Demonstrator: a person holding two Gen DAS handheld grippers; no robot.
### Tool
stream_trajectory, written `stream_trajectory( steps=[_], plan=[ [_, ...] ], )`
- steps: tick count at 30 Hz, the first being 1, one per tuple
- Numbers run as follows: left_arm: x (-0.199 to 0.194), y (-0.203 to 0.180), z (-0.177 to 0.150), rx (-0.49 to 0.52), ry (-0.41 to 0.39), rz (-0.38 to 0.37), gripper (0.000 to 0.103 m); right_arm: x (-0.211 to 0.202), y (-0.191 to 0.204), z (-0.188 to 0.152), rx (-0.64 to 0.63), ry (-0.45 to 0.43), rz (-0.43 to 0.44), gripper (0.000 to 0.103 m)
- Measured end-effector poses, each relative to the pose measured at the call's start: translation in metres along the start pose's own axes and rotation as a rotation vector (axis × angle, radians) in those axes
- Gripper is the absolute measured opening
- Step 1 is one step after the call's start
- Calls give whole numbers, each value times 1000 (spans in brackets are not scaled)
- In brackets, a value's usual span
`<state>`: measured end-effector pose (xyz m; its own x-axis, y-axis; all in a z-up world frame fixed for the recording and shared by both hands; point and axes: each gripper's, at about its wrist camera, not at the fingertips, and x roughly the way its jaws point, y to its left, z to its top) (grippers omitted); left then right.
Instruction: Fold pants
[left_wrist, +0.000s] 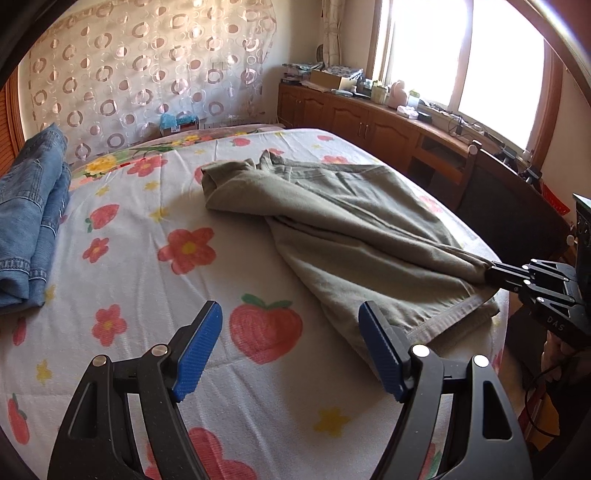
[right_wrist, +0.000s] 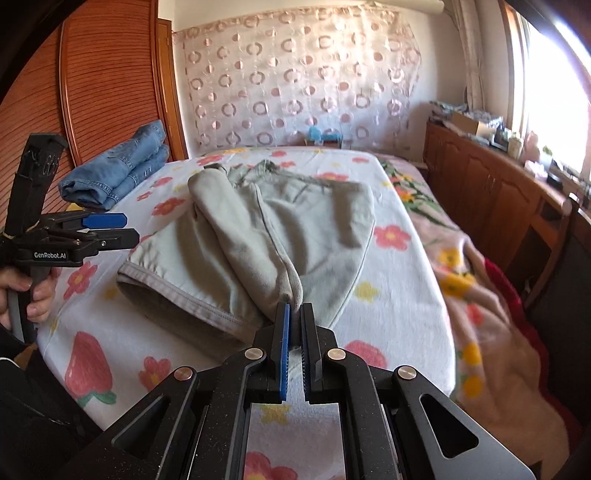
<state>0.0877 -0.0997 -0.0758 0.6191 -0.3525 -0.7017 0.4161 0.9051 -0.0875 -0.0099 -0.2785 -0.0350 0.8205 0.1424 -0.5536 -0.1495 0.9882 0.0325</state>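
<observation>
Olive-grey pants (left_wrist: 332, 214) lie rumpled on the flowered bed sheet (left_wrist: 147, 266), waistband at the far end, leg hems near me. My right gripper (right_wrist: 294, 308) is shut on a bunched fold of a pant leg (right_wrist: 288, 280) and lifts it slightly; it shows in the left wrist view (left_wrist: 491, 273) at the right bed edge. My left gripper (left_wrist: 290, 325) is open and empty, hovering over the sheet beside the near hem (left_wrist: 443, 314). It appears in the right wrist view (right_wrist: 122, 229) at the left, its jaws apart.
Folded blue jeans (left_wrist: 29, 221) lie at the bed's left side, also in the right wrist view (right_wrist: 118, 170). A wooden cabinet (left_wrist: 369, 122) with clutter runs under the window on the right. A pink blanket (right_wrist: 480, 295) covers the bed's right edge.
</observation>
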Motion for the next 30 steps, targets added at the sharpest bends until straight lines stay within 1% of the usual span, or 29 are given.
stream_trajectory(
  steps=[7, 12, 14, 15, 16, 17, 18, 19, 21, 26, 30],
  plan=[
    [9, 0, -7, -4, 30, 4, 77, -9, -13, 6, 3, 20, 18, 5],
    [5, 2, -6, -13, 18, 4, 77, -9, -19, 4, 17, 27, 22, 5],
    [1, 3, -4, -16, 4, 8, 77, -6, -21, 7, 28, 39, 19, 11],
    [-1, 4, -2, -16, -2, 9, 77, -6, -20, 5, 31, 36, 18, 18],
    [-4, 5, 0, -17, -11, 12, 77, -8, -19, 5, 32, 32, 17, 22],
    [-7, 6, 2, -17, -19, 15, 77, -9, -19, 6, 30, 26, 17, 23],
    [-9, 7, 4, -16, -25, 16, 77, -12, -20, 7, 26, 18, 14, 28],
    [-11, 8, 6, -16, -32, 19, 77, -14, -21, 9, 23, 12, 6, 35],
    [-13, 8, 12, -10, -41, 22, 77, -15, -22, 12, 15, 2, -6, 41],
    [-15, 14, 21, -9, -63, 31, 77, -4, -26, 33, 4, -4, -18, 41],
    [-18, 19, 21, -23, -70, 36, 77, 9, -25, 54, -4, -12, 2, 41]
  ],
)
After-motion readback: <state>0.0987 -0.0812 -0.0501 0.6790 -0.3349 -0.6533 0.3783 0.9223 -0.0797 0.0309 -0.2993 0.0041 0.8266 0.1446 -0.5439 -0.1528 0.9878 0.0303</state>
